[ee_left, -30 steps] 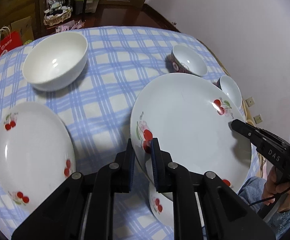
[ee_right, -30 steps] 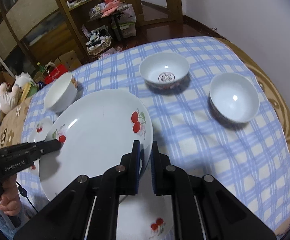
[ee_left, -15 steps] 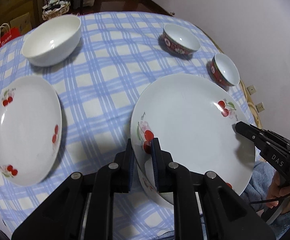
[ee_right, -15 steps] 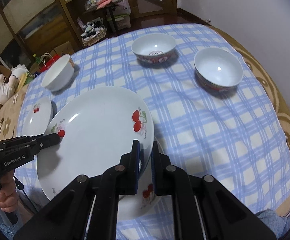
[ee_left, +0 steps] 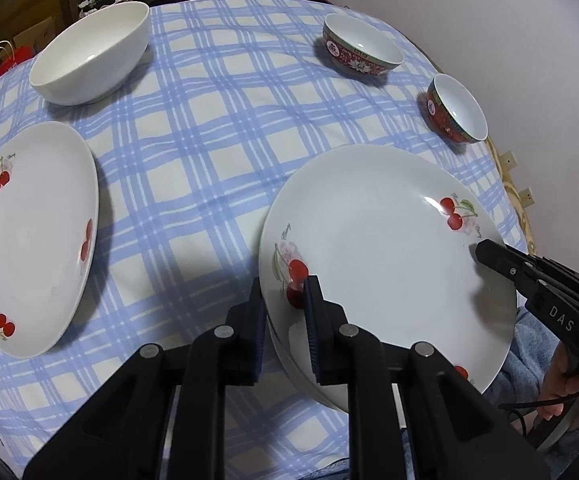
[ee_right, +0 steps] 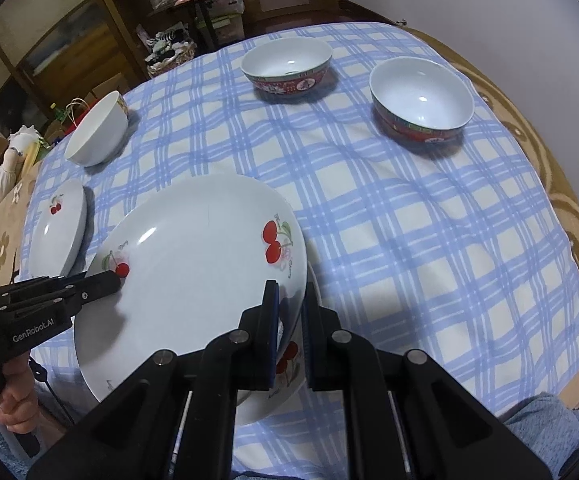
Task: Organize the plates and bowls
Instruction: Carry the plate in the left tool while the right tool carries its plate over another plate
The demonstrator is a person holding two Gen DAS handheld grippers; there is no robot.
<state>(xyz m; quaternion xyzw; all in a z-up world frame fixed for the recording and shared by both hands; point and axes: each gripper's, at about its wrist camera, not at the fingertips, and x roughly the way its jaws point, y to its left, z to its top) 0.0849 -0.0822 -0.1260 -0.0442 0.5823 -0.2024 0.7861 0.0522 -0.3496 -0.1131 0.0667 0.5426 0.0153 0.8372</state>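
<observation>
Fingers of both the left gripper (ee_left: 283, 316) and right gripper (ee_right: 289, 328) pinch opposite rims of the large white cherry-printed plate (ee_left: 385, 248), at the checked counter's (ee_left: 209, 152) six o'clock edge. Only the right view shows another cherry plate (ee_right: 285, 364) beneath.

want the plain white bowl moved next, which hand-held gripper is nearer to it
Left. The left hand-held gripper holds the large cherry plate's rim on the side facing the white bowl; the right hand-held gripper grips the opposite rim, farther away.
</observation>
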